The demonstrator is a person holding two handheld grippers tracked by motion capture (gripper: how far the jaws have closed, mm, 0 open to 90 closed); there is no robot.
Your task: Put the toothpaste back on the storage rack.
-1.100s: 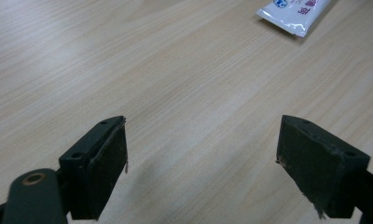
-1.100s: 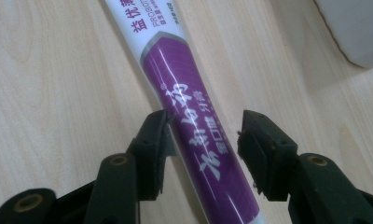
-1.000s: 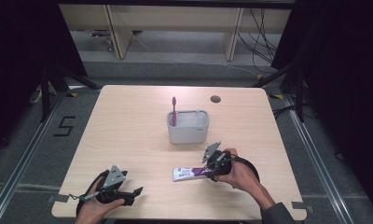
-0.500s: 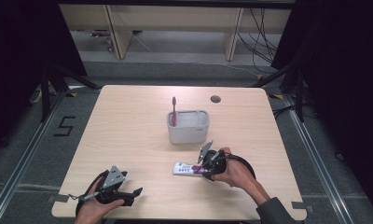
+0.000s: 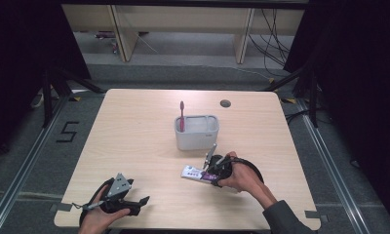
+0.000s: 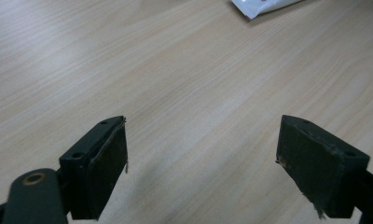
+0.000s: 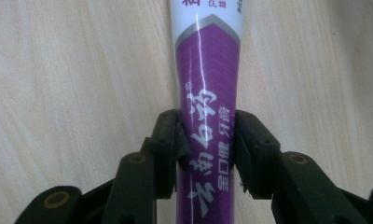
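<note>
Spreading across the middle of the high view, the pale wooden table has rounded corners and plenty of bare surface — the whole left half and the far strip near the small round hole lie free. Near the centre stands a grey tub with a red toothbrush upright in its left compartment, well apart from every edge. Just in front of the tub, toward the right, the right gripper has its jaws pressed on either side of a purple-and-white toothpaste tube; in the right gripper view the tube runs straight out between the pads, over the wood. The left gripper sits at the near-left edge, jaws spread wide over bare wood — nothing between them in the left gripper view, the tube's white end well ahead.
</note>
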